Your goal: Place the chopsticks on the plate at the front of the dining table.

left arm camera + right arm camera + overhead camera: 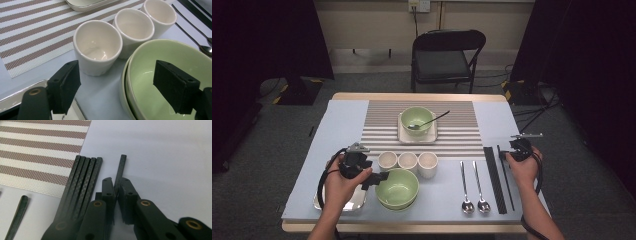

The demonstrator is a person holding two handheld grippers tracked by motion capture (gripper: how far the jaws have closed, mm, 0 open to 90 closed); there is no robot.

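Observation:
My right gripper [116, 185] is shut on one black chopstick [121, 167], which lies on the pale blue table cover just right of a bundle of several black chopsticks [85, 177]. In the high view that gripper [518, 149] sits at the far end of the single chopstick [508, 182]. My left gripper [117, 85] is open, straddling the near rim of a green bowl [162, 65], one jaw over its inside and the other outside it. Nothing is pressed between the jaws. In the high view the left gripper [378, 178] is at the bowl's [399, 187] left edge.
Three cream cups [407, 161] stand in a row behind the green bowl. A metal tray [354, 202] lies under my left hand. Two spoons [473, 187] lie left of the chopstick bundle. On the striped mat [462, 125], a second green bowl [417, 119] holds a spoon. A folding chair [444, 55] stands beyond the table.

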